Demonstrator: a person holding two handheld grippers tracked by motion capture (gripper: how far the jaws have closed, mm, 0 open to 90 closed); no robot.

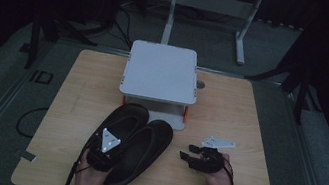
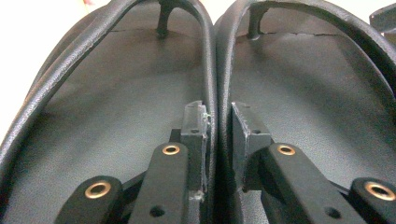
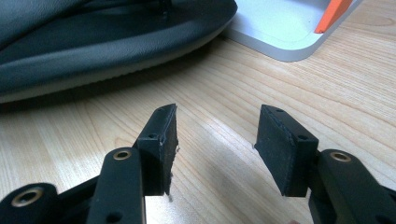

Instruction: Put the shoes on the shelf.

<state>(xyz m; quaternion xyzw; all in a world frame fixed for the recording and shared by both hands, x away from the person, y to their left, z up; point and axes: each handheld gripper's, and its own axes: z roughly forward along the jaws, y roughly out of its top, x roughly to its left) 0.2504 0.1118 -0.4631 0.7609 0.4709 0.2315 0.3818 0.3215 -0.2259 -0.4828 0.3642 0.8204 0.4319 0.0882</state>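
Two black slippers [image 1: 136,143] lie side by side, their inner rims pinched together by the left gripper [image 1: 103,152] to move as a pair, while the right gripper [image 1: 189,156] rests open on the table [image 1: 246,136].

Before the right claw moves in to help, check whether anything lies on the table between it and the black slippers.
Nothing visible does. The right claw is open above bare wooden table, and the stretch toward the black slippers is clear. The white stand sits farther back. The left claw is shut on the slippers' two inner edges together.
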